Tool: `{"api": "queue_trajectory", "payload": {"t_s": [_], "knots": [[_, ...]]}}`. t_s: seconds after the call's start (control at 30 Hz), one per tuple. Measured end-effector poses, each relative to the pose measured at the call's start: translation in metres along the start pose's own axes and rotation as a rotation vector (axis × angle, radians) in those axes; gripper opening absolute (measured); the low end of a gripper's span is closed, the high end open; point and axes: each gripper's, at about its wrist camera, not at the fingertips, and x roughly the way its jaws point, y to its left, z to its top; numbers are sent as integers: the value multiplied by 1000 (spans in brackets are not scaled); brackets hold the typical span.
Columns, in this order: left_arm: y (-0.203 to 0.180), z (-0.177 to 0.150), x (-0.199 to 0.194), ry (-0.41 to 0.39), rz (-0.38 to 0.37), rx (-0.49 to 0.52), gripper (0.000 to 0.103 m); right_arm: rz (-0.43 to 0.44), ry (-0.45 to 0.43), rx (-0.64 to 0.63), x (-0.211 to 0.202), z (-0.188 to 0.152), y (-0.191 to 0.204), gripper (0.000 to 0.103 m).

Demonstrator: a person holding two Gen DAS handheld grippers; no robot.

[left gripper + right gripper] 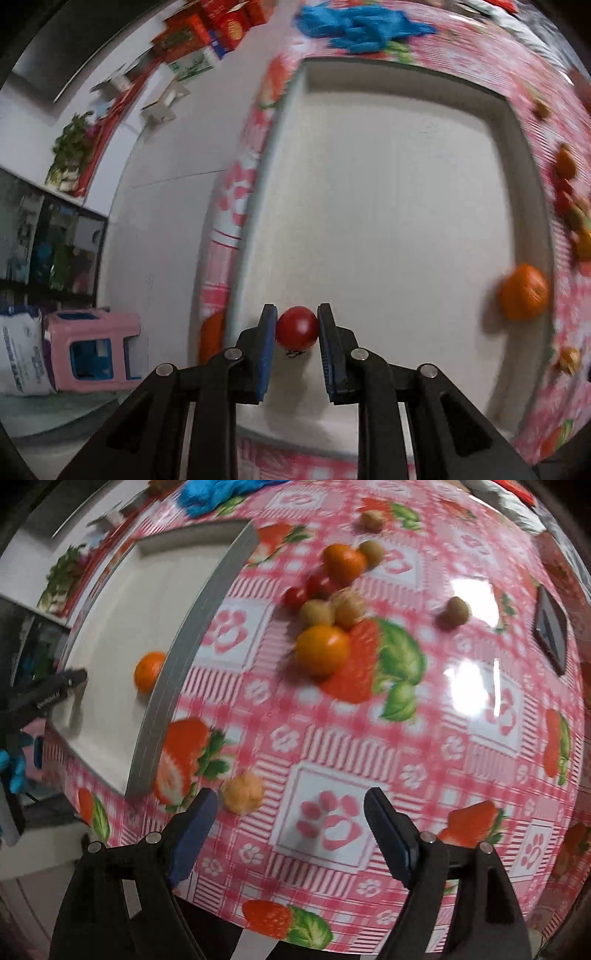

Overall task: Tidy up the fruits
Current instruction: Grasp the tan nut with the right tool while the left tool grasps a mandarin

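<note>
Fruits lie scattered over the counter [369, 738], which wears a glossy pink checked cloth printed with strawberries and paw marks. Largest on it is a white tray [388, 184] with a raised rim, filling most of the left wrist view and lying at about 9 to 10 o'clock in the right wrist view [110, 627]. Inside the tray one orange [523, 291] rests against the rim at 3 o'clock in the left view; the right view shows it [149, 672] touching the inner side of the tray wall.

On the cloth beside the tray, toward 12 o'clock in the right view, sits a cluster: a large orange [322, 649] nearest, another orange [343, 563] behind it, two small red tomatoes [295, 595] and several round tan fruits [317, 612] touching one another. One tan fruit [456, 611] lies apart at 1 o'clock, and a pale, blurred fruit [243, 791] lies just beside the tray corner.

A blue cloth [354, 26] lies past the tray's far rim at 12 o'clock.

The left claw [297, 325] is clamped on a small red tomato [297, 328], its blue pads pressed to both sides, over the tray's near edge. The right claw [291, 816] is spread wide with nothing between its fingers, above the cloth.
</note>
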Motion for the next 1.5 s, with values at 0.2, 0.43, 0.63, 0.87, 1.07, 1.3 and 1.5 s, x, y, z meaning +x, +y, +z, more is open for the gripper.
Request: {"api": "queue_trajectory", "payload": {"t_s": [0.2,0.43,0.63,0.87,1.07,1.3,1.5], "knots": [[-38,-8,-40,-64,-65,39,75,-10,7,-62,17,0,19,84],[-65,0,-49,-28,-113,65,75,-18,21,-85,30,6,32,84],[-86,16,-61,-48,-134,64,75,-32,24,-101,40,7,52,66],[-120,33,-75,-75,-180,134,75,-19,11,-105,40,9,54,24],[-168,47,-79,-67,-263,182,75,67,-19,79,19,6,-10,24],[-228,66,-47,10,-311,162,75,78,-41,217,6,4,-70,24],[-251,71,-30,63,-292,129,75,82,-58,272,2,-2,-89,24]]}}
